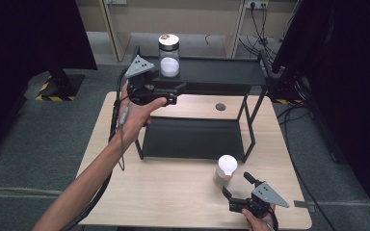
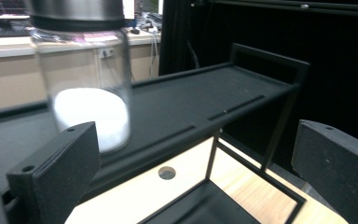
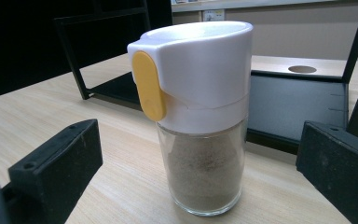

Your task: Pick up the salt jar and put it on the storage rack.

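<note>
Jar (image 2: pixel 86 70) — lid cropped, blurred

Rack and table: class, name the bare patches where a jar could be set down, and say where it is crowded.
Free: the top shelf right of the glass jar, the whole lower shelf, and the table front-left. Crowded: around the shaker, where the right gripper hovers, and beside the jar, near the left gripper.

Lighting and picture quality: even overhead light, dim surroundings.

From above, your worktop (image 1: pixel 183 192) is evenly lit, with soft shadows under the black rack (image 1: pixel 207 72); the dark curtains at both sides lose all detail. In your left gripper view the glass jar (image 2: pixel 86 79) is blurred and out of focus. In your right gripper view the shaker (image 3: pixel 200 116) is sharp, with mild glare on its white cap.
</note>
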### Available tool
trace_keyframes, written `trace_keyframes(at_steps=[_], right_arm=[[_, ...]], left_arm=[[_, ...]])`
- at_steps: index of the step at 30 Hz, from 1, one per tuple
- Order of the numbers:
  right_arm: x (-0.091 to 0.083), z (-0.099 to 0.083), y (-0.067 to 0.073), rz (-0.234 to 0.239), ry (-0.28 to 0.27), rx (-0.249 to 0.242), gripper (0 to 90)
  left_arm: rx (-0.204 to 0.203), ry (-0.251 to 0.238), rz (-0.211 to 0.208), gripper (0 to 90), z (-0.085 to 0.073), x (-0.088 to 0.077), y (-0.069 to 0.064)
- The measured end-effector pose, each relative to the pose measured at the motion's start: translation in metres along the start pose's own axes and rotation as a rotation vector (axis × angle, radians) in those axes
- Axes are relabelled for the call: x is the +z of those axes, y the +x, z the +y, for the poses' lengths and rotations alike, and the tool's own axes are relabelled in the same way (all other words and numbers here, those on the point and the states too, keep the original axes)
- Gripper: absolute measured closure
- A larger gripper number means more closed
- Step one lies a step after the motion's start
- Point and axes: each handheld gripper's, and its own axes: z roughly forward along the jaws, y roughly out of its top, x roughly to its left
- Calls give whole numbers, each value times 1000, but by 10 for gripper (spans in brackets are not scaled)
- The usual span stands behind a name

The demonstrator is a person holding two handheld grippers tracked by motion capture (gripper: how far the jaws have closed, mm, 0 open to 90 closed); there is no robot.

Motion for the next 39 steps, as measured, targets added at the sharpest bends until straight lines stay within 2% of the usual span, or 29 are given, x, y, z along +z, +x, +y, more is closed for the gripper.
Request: trace_keyframes(at_steps=[3,8,16,24,30,39], right_arm=[[0,0,0,1,2,0,5],[0,0,0,1,1,-1,5],[1,0,1,1,1,-1,5],[1,0,1,2,0,-1,5],[1,0,1,3,1,-2,5],[1,0,1,3,1,-3,5]], left_arm=[[-3,-9,-32,5,-9,-4,-2],[19,-17,-64,5,-23,-9,-7],[5,-19,-140,6,-54,-10,-10],[24,-24,-163,5,-78,-13,-15],[50,-29,-172,5,-90,-16,-17],[56,-21,-190,5,-113,-18,-20]])
